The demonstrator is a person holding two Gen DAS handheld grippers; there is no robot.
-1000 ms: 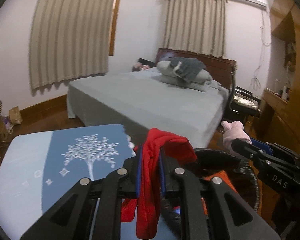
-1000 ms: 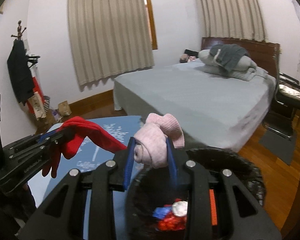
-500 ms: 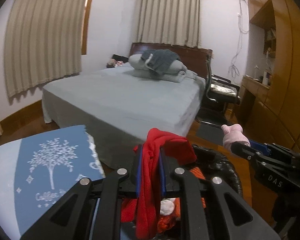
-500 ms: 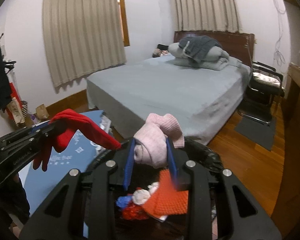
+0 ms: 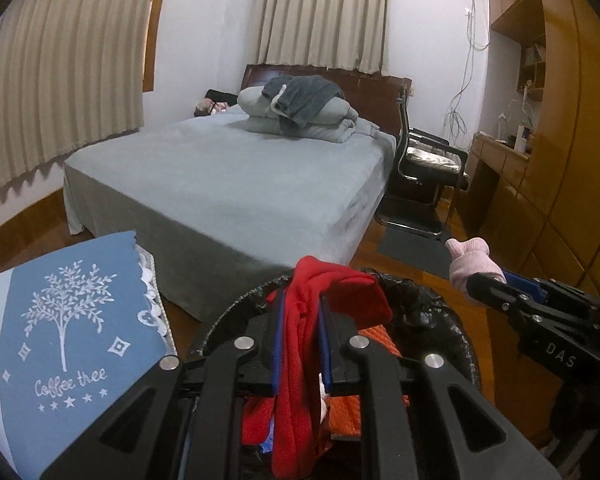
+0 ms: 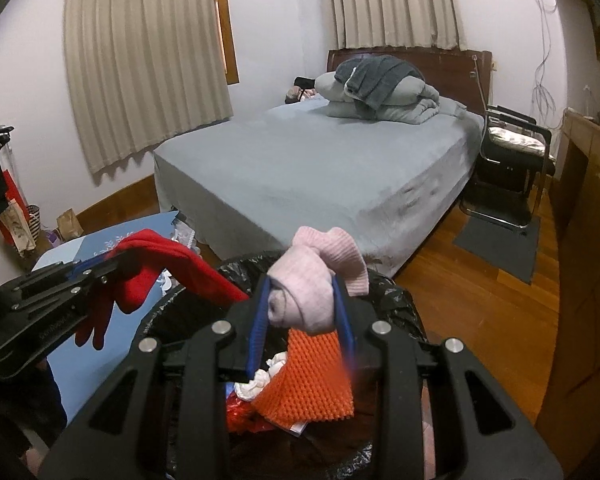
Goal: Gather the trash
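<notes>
The left hand-held gripper (image 5: 300,340) pinches a red glove (image 5: 300,360), and the right hand-held gripper (image 6: 302,312) clamps a rolled pink sock (image 6: 312,292). Both hang over the black-lined trash bin (image 6: 396,296). Drop-off is in hand; next, the jaws need to open.

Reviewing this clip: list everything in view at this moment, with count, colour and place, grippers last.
red glove: 1, red, clamped in left gripper over the bin
pink sock: 1, pink, clamped in right gripper over the bin
trash bin: 1, black liner, below both grippers
orange mesh: 1, orange, inside bin
white wad: 1, white, inside bin beside the mesh
table cloth: 1, blue with white tree print, left of bin
bed: 1, grey cover, behind bin
folded bedding: 1 pile, grey, at headboard
chair: 1, black, right of bed
left gripper: 1, black, shut on glove
right gripper: 1, black, shut on sock
</notes>
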